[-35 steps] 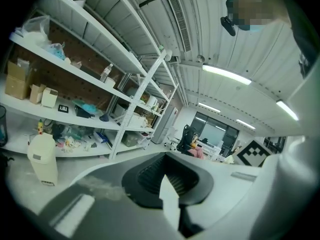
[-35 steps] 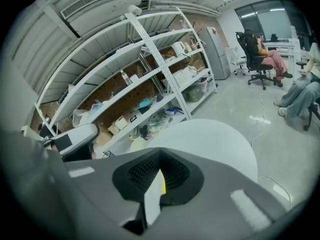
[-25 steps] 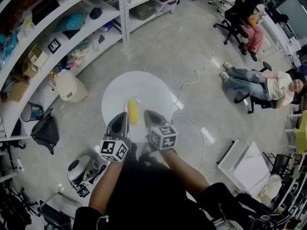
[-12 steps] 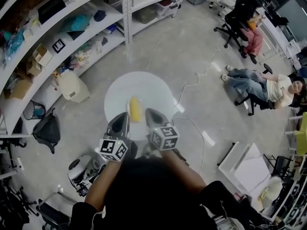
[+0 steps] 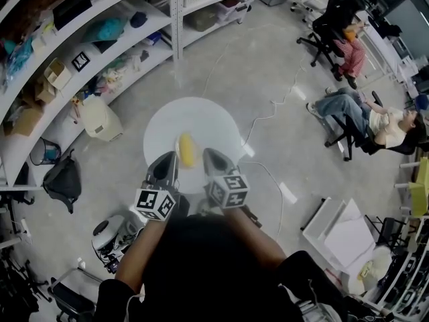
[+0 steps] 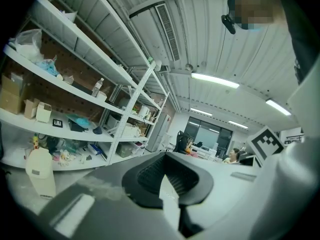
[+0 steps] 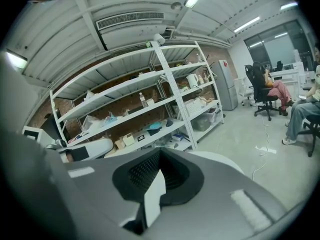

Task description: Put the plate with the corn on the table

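Observation:
In the head view a round white plate (image 5: 211, 123) hangs above the grey floor with a yellow corn cob (image 5: 186, 149) lying on its near part. My left gripper (image 5: 165, 170) and right gripper (image 5: 213, 166) both clamp the plate's near rim, side by side. The left gripper view shows the thin white plate edge (image 6: 170, 206) pinched between the dark pads of that gripper (image 6: 167, 184). In the right gripper view the plate rim (image 7: 152, 196) is likewise squeezed in the right gripper (image 7: 155, 179). No table shows under the plate.
Curved white shelves (image 5: 80, 39) full of boxes run along the left, with a white jug (image 5: 100, 119) and a black bag (image 5: 62, 180) at their foot. A white cable (image 5: 268, 113) crosses the floor. A seated person (image 5: 375, 123) and a black chair (image 5: 335, 19) are at right.
The plate with the corn stays clamped in both grippers and has drifted slightly left in the view. The seated person at right has drawn the legs in.

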Demonstrator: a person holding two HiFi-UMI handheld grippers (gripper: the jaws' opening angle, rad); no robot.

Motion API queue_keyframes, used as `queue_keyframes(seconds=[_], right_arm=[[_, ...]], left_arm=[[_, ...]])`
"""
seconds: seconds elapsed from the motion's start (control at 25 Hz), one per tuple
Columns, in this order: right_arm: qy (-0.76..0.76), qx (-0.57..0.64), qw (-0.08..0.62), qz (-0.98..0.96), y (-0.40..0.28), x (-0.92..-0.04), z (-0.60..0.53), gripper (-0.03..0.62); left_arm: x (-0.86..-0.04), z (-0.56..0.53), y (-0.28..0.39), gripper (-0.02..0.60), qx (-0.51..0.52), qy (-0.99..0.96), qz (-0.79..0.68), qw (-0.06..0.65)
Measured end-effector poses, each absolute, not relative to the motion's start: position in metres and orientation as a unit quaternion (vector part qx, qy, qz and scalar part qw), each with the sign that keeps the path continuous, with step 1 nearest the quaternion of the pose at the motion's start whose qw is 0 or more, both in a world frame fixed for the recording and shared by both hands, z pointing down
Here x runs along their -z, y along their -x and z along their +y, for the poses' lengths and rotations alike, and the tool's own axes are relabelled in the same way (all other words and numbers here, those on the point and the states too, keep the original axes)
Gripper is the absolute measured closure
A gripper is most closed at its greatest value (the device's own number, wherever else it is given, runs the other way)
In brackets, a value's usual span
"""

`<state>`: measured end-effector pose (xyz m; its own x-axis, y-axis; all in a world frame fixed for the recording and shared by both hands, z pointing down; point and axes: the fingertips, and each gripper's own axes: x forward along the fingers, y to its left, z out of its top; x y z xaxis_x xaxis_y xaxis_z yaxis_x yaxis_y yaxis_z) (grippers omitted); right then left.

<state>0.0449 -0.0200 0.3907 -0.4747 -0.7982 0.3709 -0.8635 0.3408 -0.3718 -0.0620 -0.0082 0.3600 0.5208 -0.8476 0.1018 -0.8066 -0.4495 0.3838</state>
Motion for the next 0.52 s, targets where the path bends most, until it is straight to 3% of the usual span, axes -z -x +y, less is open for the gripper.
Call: queue_keyframes(seconds=[0.52], right_arm=[[-0.506, -0.248, 0.068, -0.823, -0.046, -0.3885, -0.0205, 0.586]], left_arm=[[-0.3616, -0.0092, 0.0568, 0.578, 0.052, -0.849, -0.487, 0.196]])
